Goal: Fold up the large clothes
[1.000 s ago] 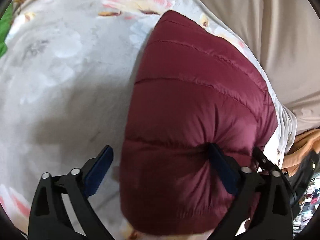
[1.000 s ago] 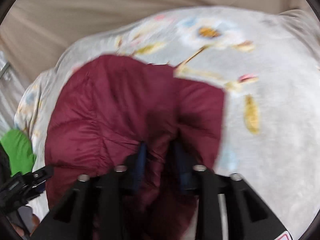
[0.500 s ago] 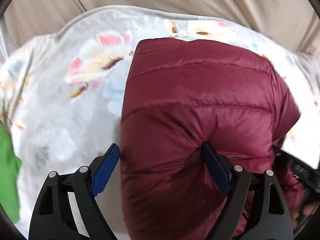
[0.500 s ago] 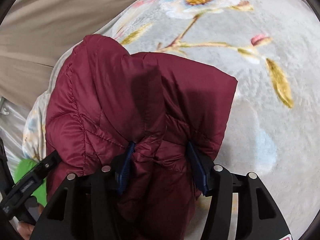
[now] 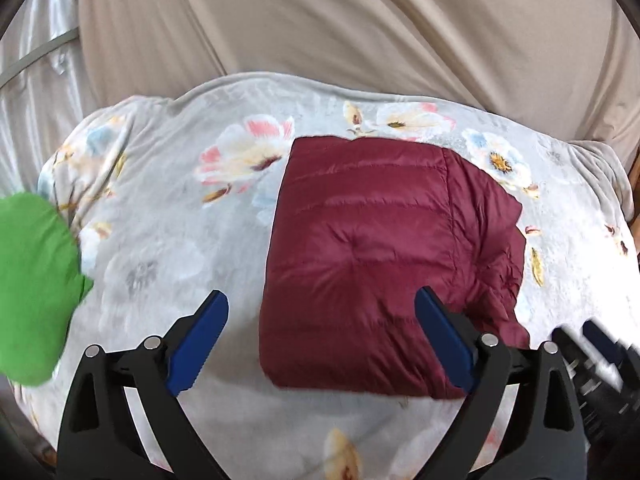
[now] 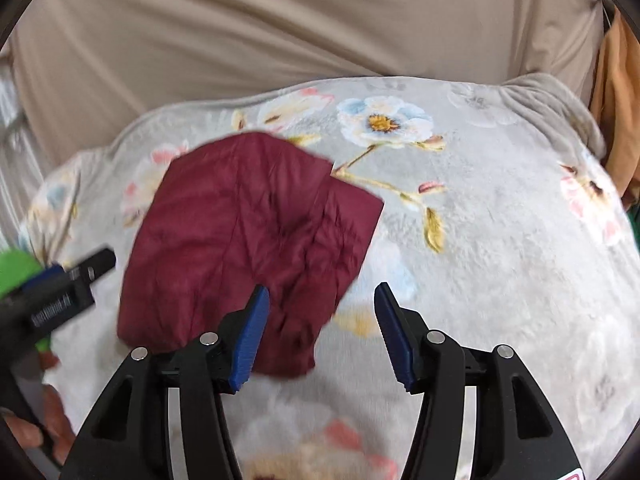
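Observation:
A maroon quilted puffer jacket [image 5: 372, 256] lies folded into a compact block on the floral grey blanket [image 5: 168, 240]. It also shows in the right wrist view [image 6: 248, 240]. My left gripper [image 5: 320, 340] is open, raised above the jacket's near edge, holding nothing. My right gripper [image 6: 320, 324] is open and empty, above the jacket's near right corner. The left gripper shows at the left edge of the right wrist view [image 6: 60, 292]; the right gripper shows blurred at the right edge of the left wrist view [image 5: 600, 352].
A green garment [image 5: 32, 296] lies on the blanket's left side. A beige curtain [image 5: 340, 32] hangs behind the bed. An orange cloth [image 6: 616, 100] hangs at the far right. Bare blanket [image 6: 500, 260] stretches right of the jacket.
My right gripper opened and let go of the jacket. Both grippers pulled back and up from it. The jacket now lies flat and folded on the blanket.

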